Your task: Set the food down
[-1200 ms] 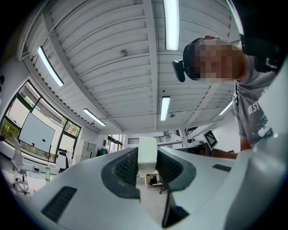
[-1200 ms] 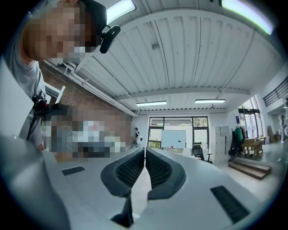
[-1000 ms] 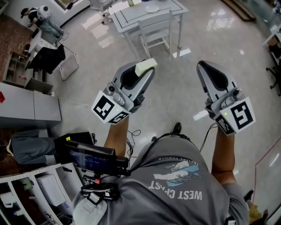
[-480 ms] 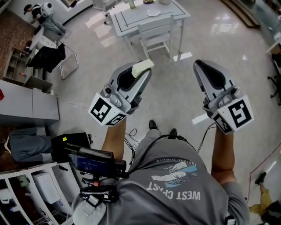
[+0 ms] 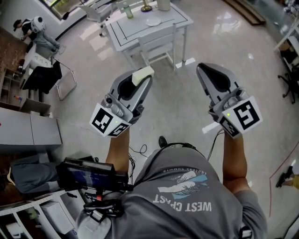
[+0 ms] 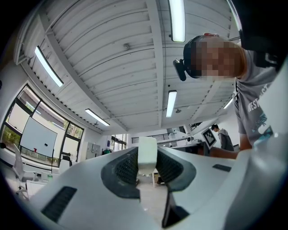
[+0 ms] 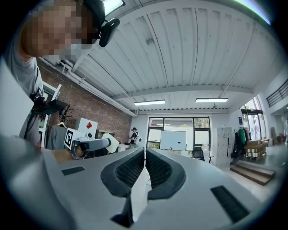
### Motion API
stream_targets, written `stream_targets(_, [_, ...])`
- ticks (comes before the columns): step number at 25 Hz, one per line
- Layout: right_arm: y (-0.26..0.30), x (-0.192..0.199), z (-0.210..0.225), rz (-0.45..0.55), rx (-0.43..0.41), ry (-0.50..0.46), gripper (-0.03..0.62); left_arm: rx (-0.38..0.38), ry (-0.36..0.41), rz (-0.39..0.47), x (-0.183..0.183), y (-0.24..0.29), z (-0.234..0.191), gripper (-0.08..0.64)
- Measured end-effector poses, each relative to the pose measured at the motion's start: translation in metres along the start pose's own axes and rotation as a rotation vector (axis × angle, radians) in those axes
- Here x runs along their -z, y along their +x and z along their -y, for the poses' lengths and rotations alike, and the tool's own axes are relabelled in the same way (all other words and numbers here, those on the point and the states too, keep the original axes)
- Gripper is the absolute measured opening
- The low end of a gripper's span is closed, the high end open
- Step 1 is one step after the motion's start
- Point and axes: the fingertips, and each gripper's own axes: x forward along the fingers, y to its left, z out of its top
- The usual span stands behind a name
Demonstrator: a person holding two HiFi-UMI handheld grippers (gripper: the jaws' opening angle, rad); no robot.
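The carrying step is in hand. The left tongs (image 5: 140, 82) are clenched on a pale block of food (image 5: 143, 73), which pokes out past their tips. It is held in the air over the floor, just below and left of the white surface (image 5: 175, 17) at the top centre of the head view. The right tongs (image 5: 202, 69) are pressed together with nothing between them. Nothing is set down yet. Next, I'd judge, the food must go past the chair (image 5: 158, 41) to that surface and be lowered before the grip lets go. A small plate (image 5: 153, 21) there looks bare. The cup (image 5: 163, 4) at the top edge is too small to see into.
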Motion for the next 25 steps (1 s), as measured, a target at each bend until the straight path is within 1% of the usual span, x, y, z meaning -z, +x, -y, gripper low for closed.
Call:
stream_targets(7, [0.041, 0.003, 0.008, -0.008, 0.04, -0.023, 0.009, 0.026, -0.016, 0.016, 0.006, 0.0, -0.047, 0.103])
stream_targets(12, [0.058, 0.007, 0.019, -0.014, 0.053, -0.013, 0.008, 0.038, -0.034, 0.011, 0.016, 0.01, -0.066, 0.103])
stream_targets(17, [0.07, 0.014, 0.051, -0.015, 0.042, -0.002, 0.009, 0.019, -0.035, 0.005, 0.028, 0.034, -0.084, 0.104])
stream_targets(20, [0.078, 0.022, 0.068, -0.026, 0.017, -0.004, 0.008, 0.007, -0.035, 0.001, 0.036, 0.048, -0.093, 0.104])
stream_targets(25, [0.091, 0.022, 0.106, -0.02, -0.012, -0.007, 0.009, -0.018, -0.019, 0.003, 0.041, 0.08, -0.11, 0.104])
